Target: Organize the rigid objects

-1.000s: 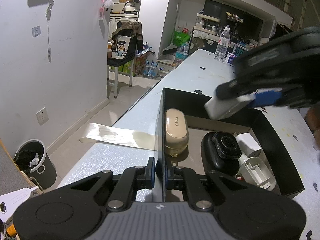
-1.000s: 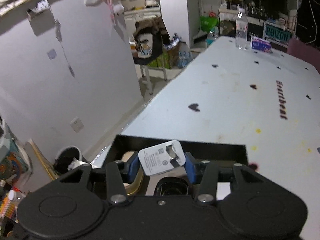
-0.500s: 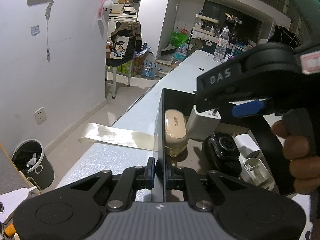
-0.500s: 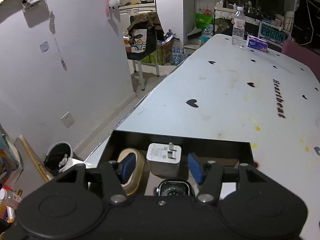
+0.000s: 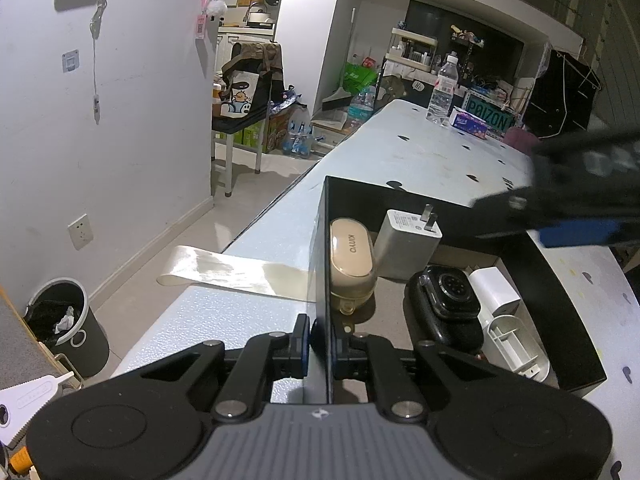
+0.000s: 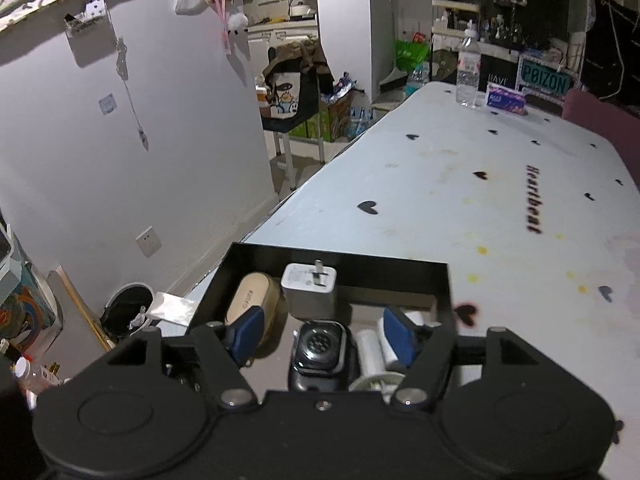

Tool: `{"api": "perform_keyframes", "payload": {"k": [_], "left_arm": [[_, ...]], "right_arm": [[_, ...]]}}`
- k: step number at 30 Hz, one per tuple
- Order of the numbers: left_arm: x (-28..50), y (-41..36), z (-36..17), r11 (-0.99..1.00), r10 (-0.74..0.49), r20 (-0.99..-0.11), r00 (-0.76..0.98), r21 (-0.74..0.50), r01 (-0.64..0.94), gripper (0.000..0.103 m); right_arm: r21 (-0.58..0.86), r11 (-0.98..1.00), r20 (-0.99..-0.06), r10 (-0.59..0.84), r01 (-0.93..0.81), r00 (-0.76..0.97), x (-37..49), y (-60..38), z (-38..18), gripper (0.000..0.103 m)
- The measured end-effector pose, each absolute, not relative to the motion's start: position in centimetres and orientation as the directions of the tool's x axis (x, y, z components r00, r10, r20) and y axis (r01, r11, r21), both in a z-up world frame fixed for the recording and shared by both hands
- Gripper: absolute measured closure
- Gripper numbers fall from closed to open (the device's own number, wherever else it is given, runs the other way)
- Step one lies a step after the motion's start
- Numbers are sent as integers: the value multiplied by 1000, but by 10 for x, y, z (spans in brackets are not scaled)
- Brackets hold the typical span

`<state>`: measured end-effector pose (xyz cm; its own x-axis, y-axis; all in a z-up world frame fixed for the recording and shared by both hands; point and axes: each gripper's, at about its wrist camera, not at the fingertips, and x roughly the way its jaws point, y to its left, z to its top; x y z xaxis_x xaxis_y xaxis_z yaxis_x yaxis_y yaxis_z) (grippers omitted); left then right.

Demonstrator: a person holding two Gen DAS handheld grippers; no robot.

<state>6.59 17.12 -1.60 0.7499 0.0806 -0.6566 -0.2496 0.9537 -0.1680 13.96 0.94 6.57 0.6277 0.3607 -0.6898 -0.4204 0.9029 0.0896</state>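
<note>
A black open box (image 5: pixel 325 240) sits on the white table, and my left gripper (image 5: pixel 322 340) is shut on its left wall. Inside lie a beige earbuds case (image 5: pixel 352 260), a white plug charger (image 5: pixel 406 248) standing by the far wall, a black smartwatch (image 5: pixel 448 296), a small white adapter (image 5: pixel 494 290) and a white plastic holder (image 5: pixel 516 348). My right gripper (image 6: pixel 324 336) hovers over the box's near side with its jaws opening. Nothing is pressed between its blue pads; the smartwatch (image 6: pixel 320 344) lies below them and the charger (image 6: pixel 310 290) stands beyond, free.
The white table (image 6: pixel 440 184) with black heart marks stretches away. A water bottle (image 6: pixel 468 68) and a tissue pack (image 6: pixel 506 98) stand at its far end. A bin (image 5: pixel 66 320) stands on the floor to the left, near the wall.
My right gripper let go of the white charger, which now stands in the box by the far wall. Its jaws widened and it drew back and up. The left gripper kept still.
</note>
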Motion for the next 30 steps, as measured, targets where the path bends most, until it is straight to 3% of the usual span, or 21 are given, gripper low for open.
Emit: {"api": "perform_keyframes", "payload": {"k": [15, 30], "left_arm": [[65, 175, -16, 955, 87, -658, 748, -158, -251, 94], [65, 174, -17, 956, 90, -659, 747, -153, -251, 95]], "right_arm": [[63, 923, -611, 337, -381, 716, 95, -43, 71, 12], [78, 937, -578, 321, -341, 750, 84, -74, 61, 4]]}}
